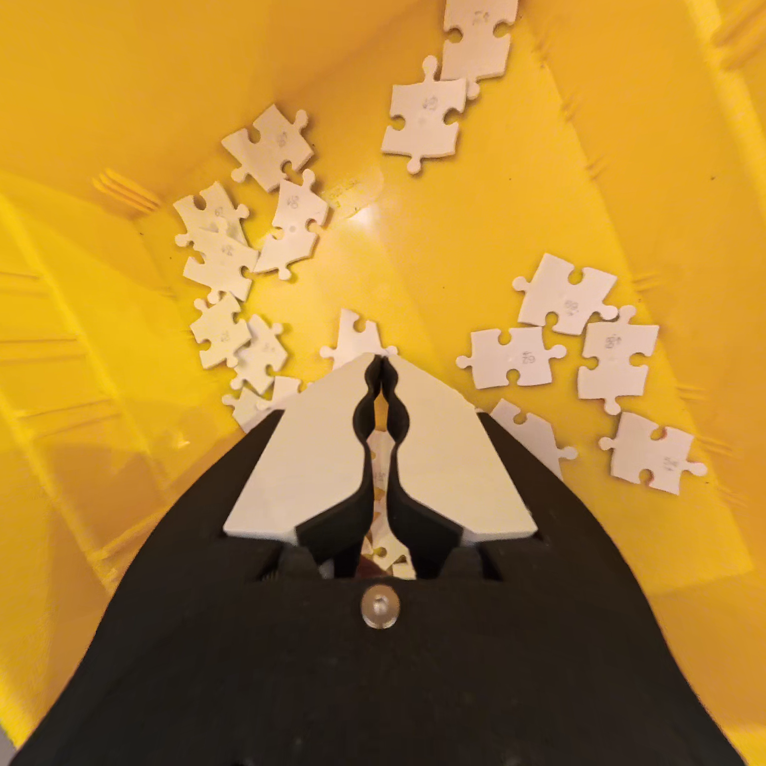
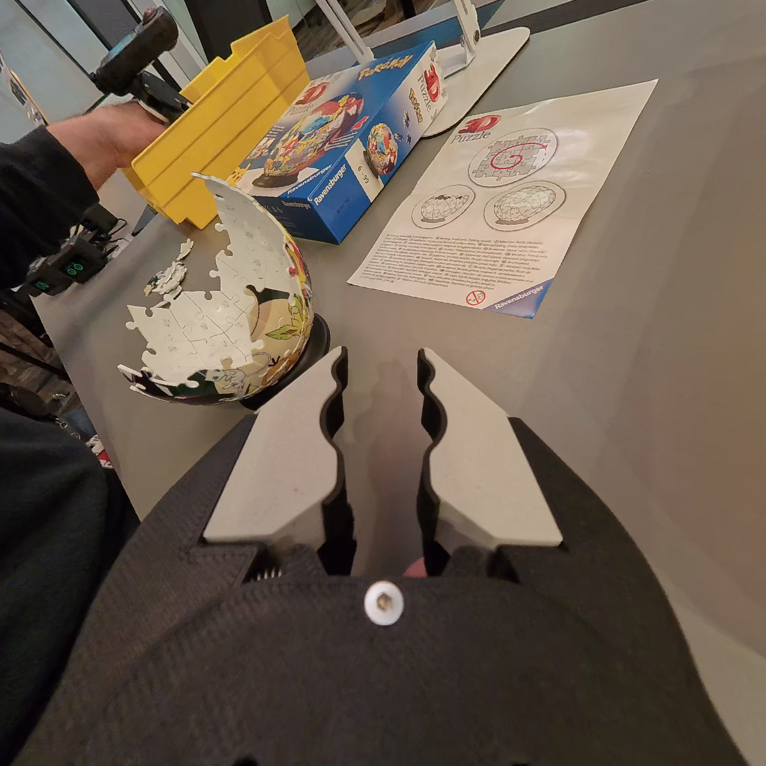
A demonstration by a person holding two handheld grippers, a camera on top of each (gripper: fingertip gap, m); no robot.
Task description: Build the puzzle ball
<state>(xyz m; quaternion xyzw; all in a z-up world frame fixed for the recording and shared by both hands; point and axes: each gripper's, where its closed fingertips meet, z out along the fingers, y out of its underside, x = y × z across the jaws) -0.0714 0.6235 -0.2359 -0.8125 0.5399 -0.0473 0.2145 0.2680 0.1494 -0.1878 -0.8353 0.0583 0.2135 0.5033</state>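
In the left wrist view my left gripper [image 1: 381,359] is down inside the yellow bin [image 1: 414,257], with its fingers shut tip to tip. The tips sit at the near edge of a white puzzle piece [image 1: 355,333]; I cannot tell whether that piece is pinched. Several white pieces lie face down around it, such as one at the right [image 1: 512,357]. In the right wrist view my right gripper [image 2: 381,360] is open and empty above the grey table [image 2: 601,393]. It is just right of the half-built puzzle ball [image 2: 232,306], which stands on a black stand [image 2: 309,352].
The yellow bin [image 2: 224,120] stands at the back left, where a hand holds the left gripper [image 2: 136,70] into it. The blue puzzle box [image 2: 344,136], an instruction sheet [image 2: 505,195] and a white stand base [image 2: 476,74] lie behind. A few loose pieces [image 2: 170,277] lie left of the ball. My right fingertips sit around 60 cm from my left ones. It is some 35 cm from my right tips to the white stand base [image 2: 476,74].
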